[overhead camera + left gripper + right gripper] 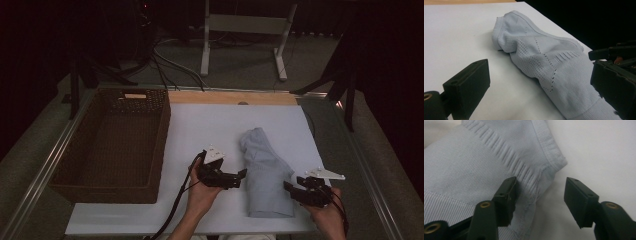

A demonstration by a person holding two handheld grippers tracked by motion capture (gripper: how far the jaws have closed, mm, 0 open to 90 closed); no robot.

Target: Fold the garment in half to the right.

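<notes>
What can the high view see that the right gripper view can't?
High view alone: the brown wicker basket, the person's hands and the left gripper beside the garment. Right gripper view alone: the ribbed hem close up, one of the right gripper's fingers lying on it, jaws apart. Both share the folded light blue knitted garment on the white tabletop.
</notes>
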